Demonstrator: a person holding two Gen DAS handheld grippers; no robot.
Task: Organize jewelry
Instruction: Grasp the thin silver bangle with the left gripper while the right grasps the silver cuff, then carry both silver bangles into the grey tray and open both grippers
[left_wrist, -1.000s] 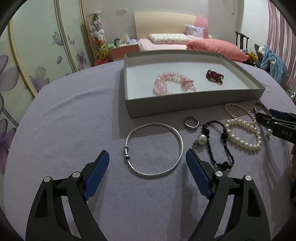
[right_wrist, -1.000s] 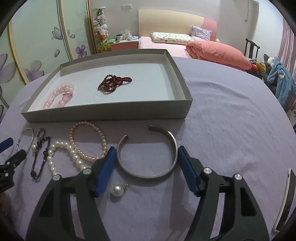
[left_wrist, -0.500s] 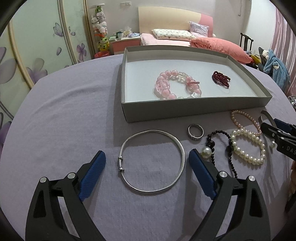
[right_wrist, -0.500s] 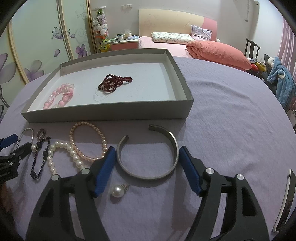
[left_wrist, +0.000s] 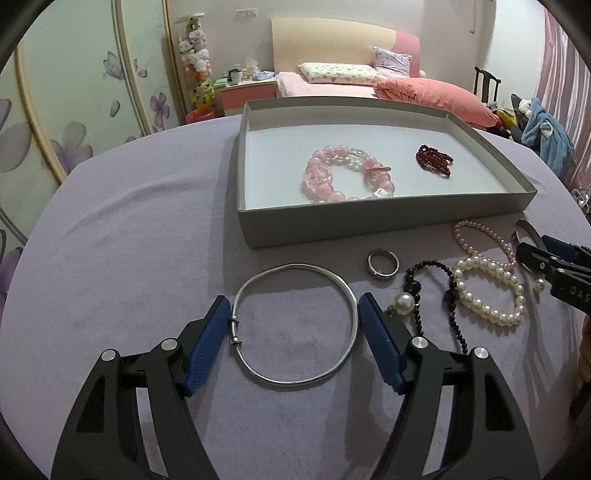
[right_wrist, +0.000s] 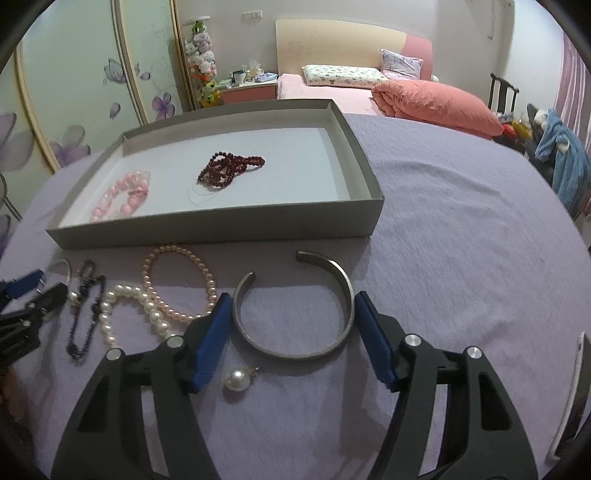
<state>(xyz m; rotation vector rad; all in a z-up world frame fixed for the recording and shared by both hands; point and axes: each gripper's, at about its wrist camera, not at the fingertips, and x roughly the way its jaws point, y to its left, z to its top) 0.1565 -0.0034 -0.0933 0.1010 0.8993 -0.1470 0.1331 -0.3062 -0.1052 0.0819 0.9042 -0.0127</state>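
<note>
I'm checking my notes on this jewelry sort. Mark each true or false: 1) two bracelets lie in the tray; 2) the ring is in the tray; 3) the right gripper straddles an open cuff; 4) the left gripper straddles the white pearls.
1) True: pink bead bracelet and dark red beads lie in the tray.
2) False: the ring lies on the cloth.
3) True: right gripper, cuff.
4) False: the left gripper, closing, straddles the silver bangle.

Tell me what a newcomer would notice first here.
Two blue-padded grippers, each closing round a metal ring on the purple cloth: the left gripper straddles a thin silver bangle, the right gripper an open cuff. Behind them a grey tray holds pink beads and dark red beads; pearls lie loose between the grippers.
</note>
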